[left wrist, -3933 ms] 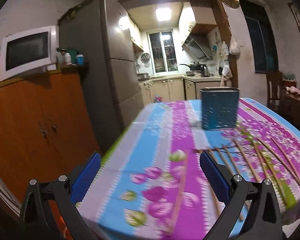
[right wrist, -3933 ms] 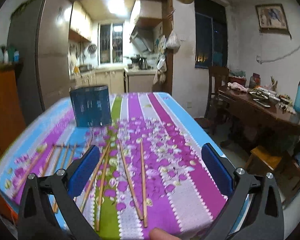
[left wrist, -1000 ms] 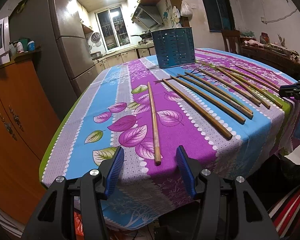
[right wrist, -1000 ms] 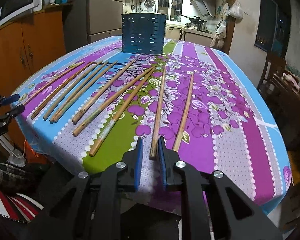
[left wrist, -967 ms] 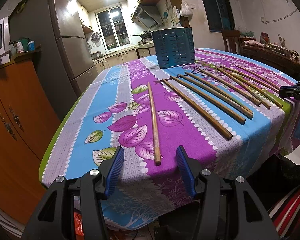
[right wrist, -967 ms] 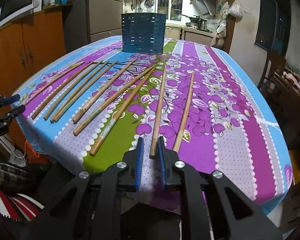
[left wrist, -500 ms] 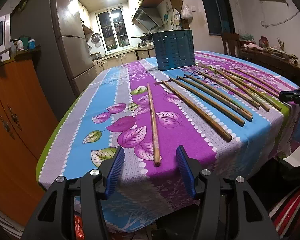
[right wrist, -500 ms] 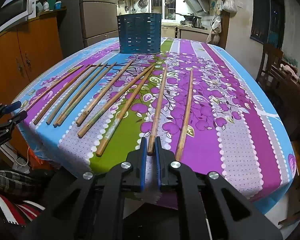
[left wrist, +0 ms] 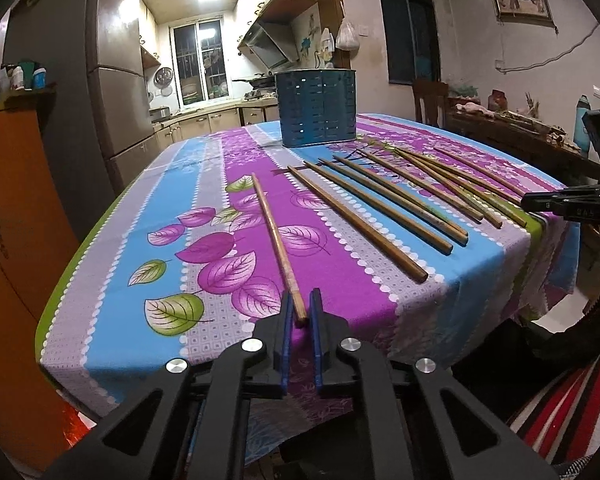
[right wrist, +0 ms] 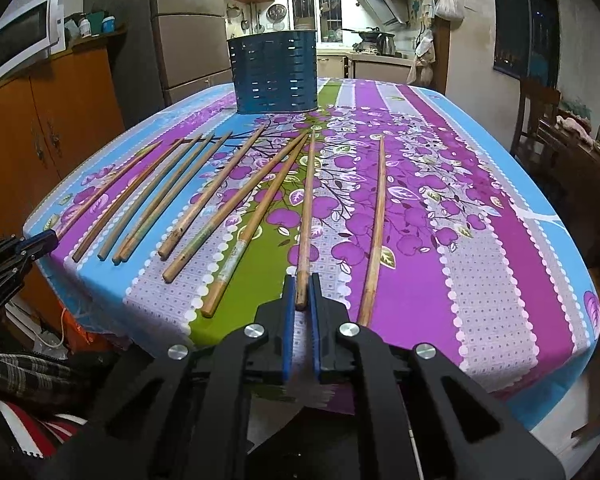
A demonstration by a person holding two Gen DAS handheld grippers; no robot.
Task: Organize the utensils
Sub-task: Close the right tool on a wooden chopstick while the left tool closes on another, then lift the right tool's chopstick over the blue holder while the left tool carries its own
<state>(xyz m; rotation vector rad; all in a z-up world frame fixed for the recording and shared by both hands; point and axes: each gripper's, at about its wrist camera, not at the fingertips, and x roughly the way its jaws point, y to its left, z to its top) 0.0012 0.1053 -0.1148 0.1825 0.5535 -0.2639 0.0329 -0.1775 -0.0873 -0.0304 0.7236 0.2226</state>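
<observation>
Several long wooden chopsticks lie side by side on the flowered tablecloth (left wrist: 204, 200). A blue perforated utensil holder (left wrist: 316, 108) stands upright at the far end; it also shows in the right wrist view (right wrist: 274, 76). My left gripper (left wrist: 299, 308) is shut on the near end of the leftmost chopstick (left wrist: 274, 236) at the table's front edge. My right gripper (right wrist: 302, 290) is shut on the near end of another chopstick (right wrist: 307, 208), second from the right. Both chopsticks still rest on the cloth.
An orange cabinet (left wrist: 16, 216) and a grey fridge (left wrist: 112, 92) stand left of the table. A wooden chair (right wrist: 536, 116) and a cluttered side table (left wrist: 516, 132) are on the right. The other gripper shows at each view's edge (left wrist: 568, 202) (right wrist: 8, 260).
My left gripper's jaws, open half a second ago, have closed on the leftmost chopstick's end. My right gripper has stayed closed on its chopstick and both cameras have moved slightly.
</observation>
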